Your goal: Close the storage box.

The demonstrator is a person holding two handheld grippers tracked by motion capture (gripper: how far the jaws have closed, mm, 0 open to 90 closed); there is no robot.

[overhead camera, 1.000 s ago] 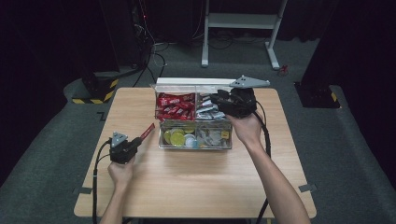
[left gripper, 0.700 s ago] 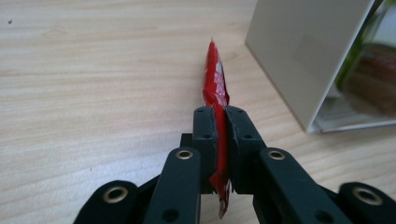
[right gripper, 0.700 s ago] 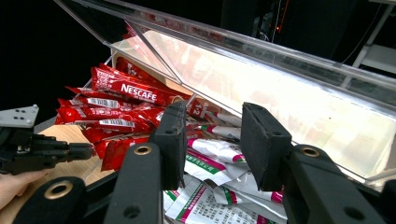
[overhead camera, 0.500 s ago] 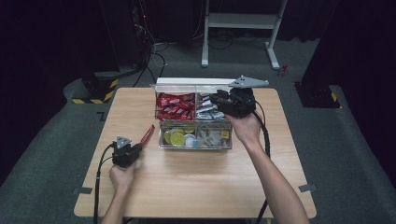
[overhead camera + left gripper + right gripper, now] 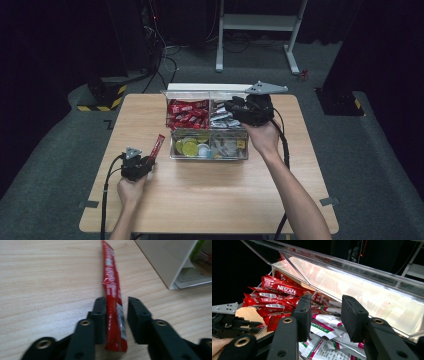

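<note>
A long red stick sachet (image 5: 112, 297) is lying on the pale wooden surface (image 5: 210, 195) at the left of the clear plastic four-compartment organiser box (image 5: 209, 131), with its far end pointing toward the box's near left corner. The left hand-held gripper (image 5: 116, 315) is sitting low over the surface with its jaws parted around the sachet's near end; one jaw is touching the sachet and the other is standing just clear of it, so nothing is being squeezed. In the high view this gripper (image 5: 145, 162) is lying near the left front of the surface, its cable trailing toward the person's side.

The right hand-held gripper (image 5: 324, 312) is hovering with its jaws spread fairly wide and nothing between them, above the far right compartment, where white sachets with pink and green print (image 5: 324, 327) are piled. Beside them, more red sachets (image 5: 274, 300) are filling the far left compartment. The box's raised transparent lid (image 5: 352, 277) is standing close behind the jaws. In the high view, yellow and white round capsules (image 5: 192, 147) are lying in the near left compartment, and small clear packets (image 5: 227, 147) in the near right one.
</note>
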